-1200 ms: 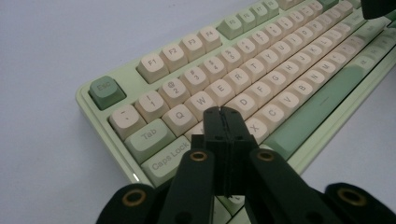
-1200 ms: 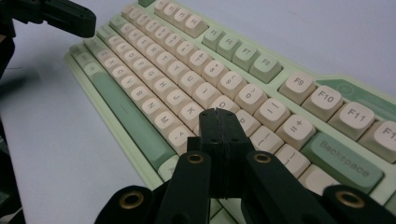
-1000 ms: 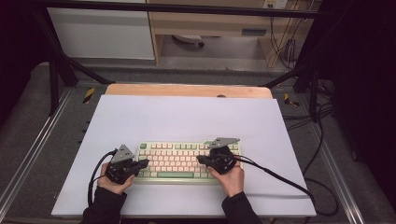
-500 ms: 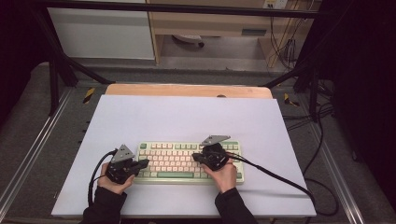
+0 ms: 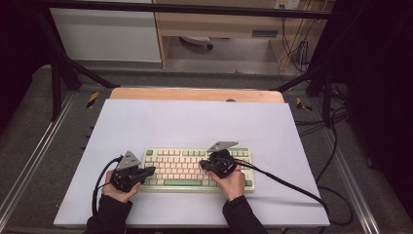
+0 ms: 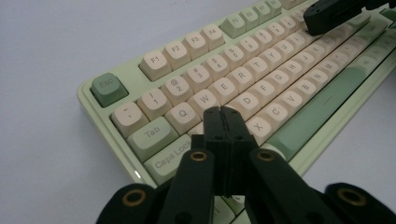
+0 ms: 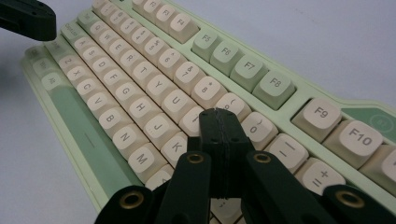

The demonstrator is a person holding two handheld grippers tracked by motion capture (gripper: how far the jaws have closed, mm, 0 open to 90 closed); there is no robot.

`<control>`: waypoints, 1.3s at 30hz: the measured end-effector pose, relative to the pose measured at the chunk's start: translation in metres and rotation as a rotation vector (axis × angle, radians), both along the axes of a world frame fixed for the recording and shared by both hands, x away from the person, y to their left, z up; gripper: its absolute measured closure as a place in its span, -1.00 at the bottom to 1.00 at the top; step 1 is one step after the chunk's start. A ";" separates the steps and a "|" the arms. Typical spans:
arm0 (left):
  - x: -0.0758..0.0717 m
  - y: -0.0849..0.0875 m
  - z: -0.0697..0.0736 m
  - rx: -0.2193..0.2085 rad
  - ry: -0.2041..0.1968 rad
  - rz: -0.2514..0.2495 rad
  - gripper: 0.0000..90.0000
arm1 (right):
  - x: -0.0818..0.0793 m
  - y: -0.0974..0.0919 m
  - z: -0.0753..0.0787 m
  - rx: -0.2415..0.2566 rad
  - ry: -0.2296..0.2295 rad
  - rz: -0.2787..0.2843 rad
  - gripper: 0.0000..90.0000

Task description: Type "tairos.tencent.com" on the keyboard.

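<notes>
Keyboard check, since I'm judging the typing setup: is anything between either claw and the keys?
Nothing visible. The shut left claw sits over the keyboard by the A key, the shut right claw by the I and O keys.

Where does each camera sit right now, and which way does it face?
High view: above the person's side, looking forward and down on the table; forearms, left gripper and right gripper show.
Left gripper view: rides the left gripper, shut jaws over the keyboard near A.
Right gripper view: rides the right gripper, shut jaws near the I and O keys.
Shared: the keyboard, and each gripper view catches the other gripper's tip.
</notes>
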State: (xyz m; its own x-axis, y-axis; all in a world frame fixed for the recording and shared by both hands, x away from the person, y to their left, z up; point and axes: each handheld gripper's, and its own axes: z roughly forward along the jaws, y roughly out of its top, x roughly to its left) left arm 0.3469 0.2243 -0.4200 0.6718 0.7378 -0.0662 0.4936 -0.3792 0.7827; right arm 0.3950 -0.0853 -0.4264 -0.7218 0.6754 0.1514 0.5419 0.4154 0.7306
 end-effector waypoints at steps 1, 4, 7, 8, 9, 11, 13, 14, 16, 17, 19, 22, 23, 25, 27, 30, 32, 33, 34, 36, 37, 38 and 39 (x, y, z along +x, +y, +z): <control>0.000 0.000 0.000 -0.001 -0.001 0.001 1.00 | 0.000 0.000 0.000 0.000 0.000 0.001 1.00; 0.000 0.000 0.000 0.000 -0.001 0.001 1.00 | 0.000 0.000 -0.002 -0.007 0.006 0.000 1.00; 0.000 0.000 0.000 0.000 -0.001 -0.001 1.00 | 0.000 0.001 -0.002 -0.009 0.009 -0.002 1.00; 0.000 0.000 0.000 0.000 -0.002 0.000 1.00 | 0.000 0.001 -0.002 -0.006 0.011 0.000 1.00; 0.000 0.000 0.000 -0.001 -0.002 0.000 1.00 | 0.000 0.001 -0.002 -0.007 0.010 -0.002 1.00; 0.000 0.000 0.001 -0.002 -0.003 0.001 1.00 | 0.000 0.000 0.000 0.004 0.003 -0.002 1.00; 0.000 0.001 0.001 -0.003 -0.003 0.001 1.00 | -0.001 -0.002 0.003 0.011 0.004 -0.003 1.00; 0.000 0.001 0.001 -0.002 -0.004 0.001 1.00 | -0.001 -0.002 0.005 0.012 0.006 -0.004 1.00; 0.000 0.001 0.001 -0.002 -0.005 0.002 1.00 | -0.002 -0.004 0.007 0.009 0.002 -0.001 1.00; 0.000 0.001 0.001 -0.003 -0.005 0.002 1.00 | -0.002 -0.005 0.009 0.010 -0.001 0.000 1.00; 0.000 0.001 0.001 -0.002 -0.005 0.001 1.00 | -0.004 -0.007 0.012 0.010 -0.001 0.004 1.00; 0.000 0.001 0.002 -0.003 -0.006 0.002 1.00 | -0.005 -0.010 0.016 0.011 -0.009 0.005 1.00; 0.000 0.001 0.002 -0.003 -0.006 0.002 1.00 | -0.006 -0.011 0.018 0.011 -0.011 0.006 1.00; 0.000 0.001 0.002 -0.004 -0.006 0.002 1.00 | -0.008 -0.013 0.020 0.011 -0.015 0.007 1.00; 0.000 0.001 0.002 -0.004 -0.006 0.002 1.00 | -0.009 -0.017 0.022 0.013 -0.021 0.010 1.00; 0.000 0.000 0.001 -0.003 -0.005 0.001 1.00 | -0.012 -0.023 0.023 0.016 -0.021 0.008 1.00; 0.000 0.000 0.001 -0.003 -0.005 0.000 1.00 | -0.014 -0.026 0.024 0.019 -0.025 0.004 1.00; 0.000 -0.001 0.001 -0.003 -0.005 0.000 1.00 | -0.015 -0.028 0.024 0.017 -0.023 0.004 1.00; 0.000 -0.001 0.001 -0.003 -0.005 0.001 1.00 | -0.016 -0.030 0.024 0.019 -0.024 0.005 1.00; 0.001 -0.001 0.002 -0.003 -0.005 0.000 1.00 | -0.017 -0.034 0.024 0.020 -0.024 0.005 1.00; 0.001 -0.001 0.002 -0.003 -0.005 0.000 1.00 | -0.018 -0.036 0.024 0.018 -0.025 0.004 1.00; 0.001 -0.002 0.002 -0.003 -0.006 -0.001 1.00 | -0.019 -0.038 0.024 0.021 -0.024 0.001 1.00; 0.001 -0.002 0.002 -0.003 -0.006 -0.002 1.00 | -0.020 -0.040 0.024 0.021 -0.025 -0.002 1.00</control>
